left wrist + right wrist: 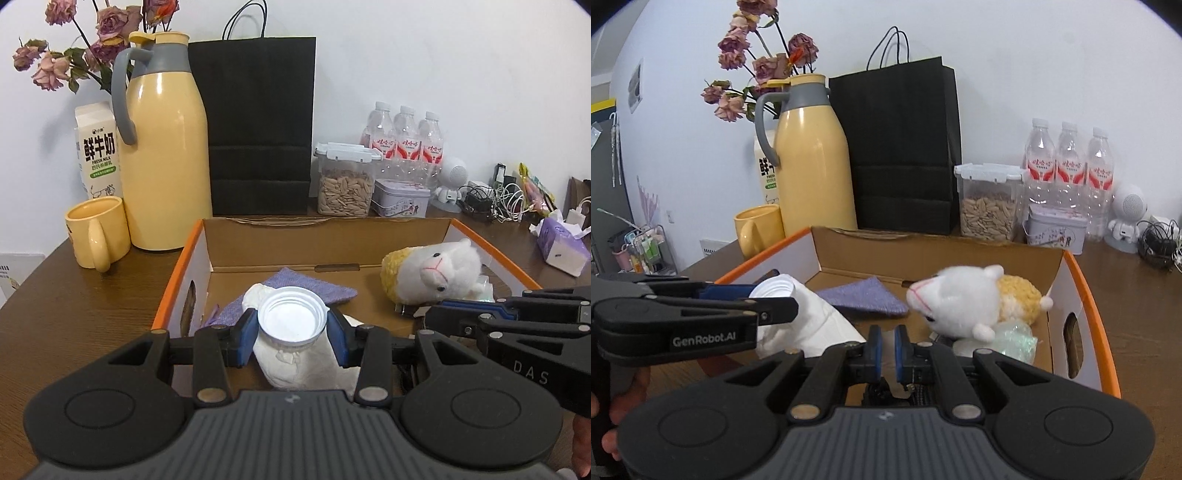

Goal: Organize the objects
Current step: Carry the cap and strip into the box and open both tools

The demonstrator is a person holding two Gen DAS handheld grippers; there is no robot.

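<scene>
Left fingers [255, 332] gripping white cup [291, 319], right gripper [888, 350] closed

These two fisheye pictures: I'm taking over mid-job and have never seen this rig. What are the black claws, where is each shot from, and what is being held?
There is no robot. A person holds a two-finger gripper in each hand, and a camera on each looks forward along its fingers.

The left wrist view shows the left gripper shut on a white cup wrapped in tissue, over the cardboard box. The right gripper appears in its own view, jaws shut with something pale and thin between the pads; what it is I cannot tell.

In the box lie a plush sheep and a purple cloth. Behind it on the wooden table stand a yellow thermos, a yellow mug, a black paper bag, a seed jar and water bottles.
</scene>
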